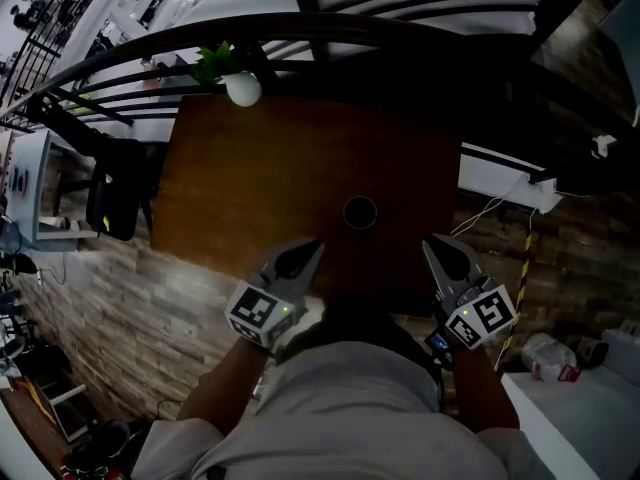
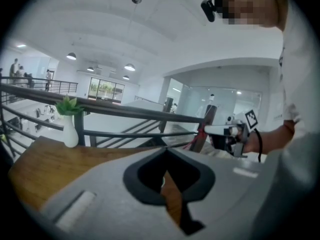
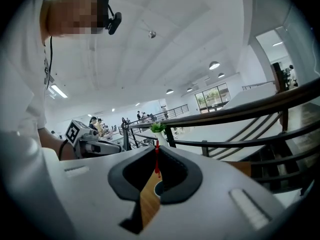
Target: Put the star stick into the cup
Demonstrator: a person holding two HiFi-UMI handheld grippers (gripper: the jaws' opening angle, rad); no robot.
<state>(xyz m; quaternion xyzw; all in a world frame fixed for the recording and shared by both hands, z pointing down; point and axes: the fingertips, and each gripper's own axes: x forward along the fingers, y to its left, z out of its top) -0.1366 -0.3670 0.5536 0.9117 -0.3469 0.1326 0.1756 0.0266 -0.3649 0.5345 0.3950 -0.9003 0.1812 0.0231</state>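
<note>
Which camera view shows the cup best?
The head view: the cup shows whole from above, standing on the table. The right gripper view shows only part of its rim through the gap between the jaws. I cannot find it in the left gripper view.

A dark cup (image 1: 359, 212) stands on the wooden table (image 1: 250, 168), near its edge.
</note>
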